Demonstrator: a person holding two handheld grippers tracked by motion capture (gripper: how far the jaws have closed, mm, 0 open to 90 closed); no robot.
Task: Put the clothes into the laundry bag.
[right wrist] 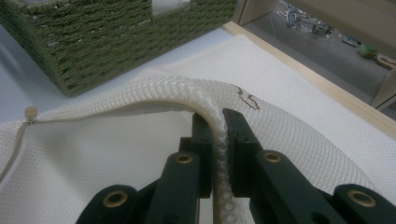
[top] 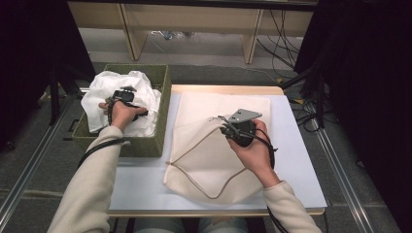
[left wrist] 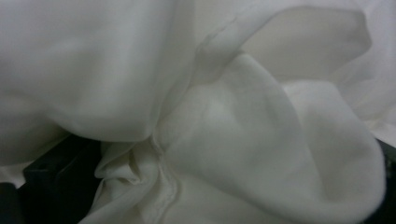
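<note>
- Holding the mesh laundry bag [top: 214, 145] on the table [top: 296, 160], the right gripper [right wrist: 215, 123] pinches its raised edge; keep that opening lifted.
- Left gripper [top: 124, 95] sits in the white garment [top: 109, 87] inside the green basket [top: 160, 77]; grip state cannot be told. Gather fabric fully before lifting.

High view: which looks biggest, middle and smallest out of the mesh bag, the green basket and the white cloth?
1. Mesh bag, biggest.
2. Green basket, middle.
3. White cloth, smallest, though partly tucked inside the basket, so unsure.
</note>
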